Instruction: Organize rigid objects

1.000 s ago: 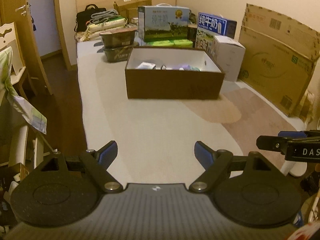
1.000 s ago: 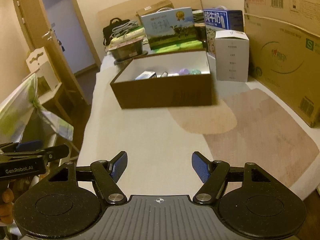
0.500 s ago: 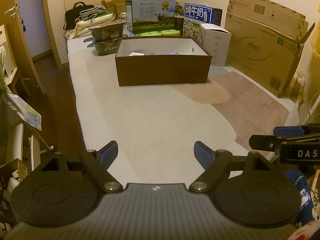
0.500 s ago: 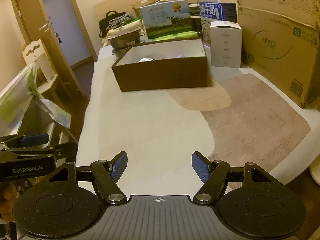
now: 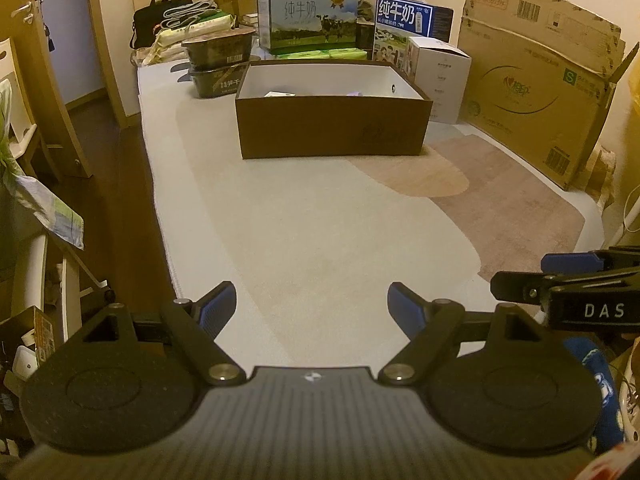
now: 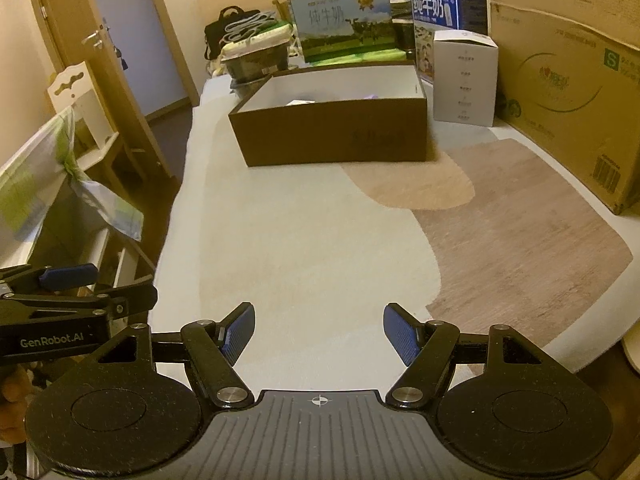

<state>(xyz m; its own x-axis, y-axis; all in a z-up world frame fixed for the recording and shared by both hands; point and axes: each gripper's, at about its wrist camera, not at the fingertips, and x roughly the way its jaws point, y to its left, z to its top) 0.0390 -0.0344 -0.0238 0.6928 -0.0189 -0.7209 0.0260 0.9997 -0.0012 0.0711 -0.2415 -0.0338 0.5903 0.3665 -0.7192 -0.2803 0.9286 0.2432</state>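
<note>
Blue-padded left gripper [image 5: 310, 310] nearest the lens, jaws spread wide, nothing between them, hovering over the near end of the pale grey mat [image 5: 304, 220]. Blue-padded right gripper [image 6: 319, 334] just alongside, likewise spread wide and empty-handed, over the same near end; seen side-on at the right edge of the left wrist view.

Ahead of both, a long bare stretch of grey mat, with a beige oval patch [image 5: 420, 176] and a brown wood-grain patch [image 6: 520, 240] off to the right. Left edge of the mat dropping to dark wooden floor [image 5: 116, 184]; near right corner ending at a rounded edge.

Farther on, mid-mat, the open brown cardboard box with white lining [image 5: 332, 128], square to the grippers, near wall tall enough to hide most of the inside. Over that rim only a white flat item [image 5: 280, 94] and a hint of a lilac item [image 5: 354, 94] visible; exact nature of either not clear. Rigid objects for sorting apparently down in this box, none lying loose on the mat.

Right of the box, just beside its far corner, a white upright carton [image 6: 466, 78]. Along the right side, a large flattened cardboard sheet [image 5: 536, 84] standing against the wall, narrowing the room there. Behind the box, two stacked dark food trays [image 5: 218, 66], a green-and-blue milk carton case [image 5: 308, 16], a dark blue milk carton case [image 5: 414, 20], and farthest back a black bag [image 5: 156, 20] against the headboard.
</note>
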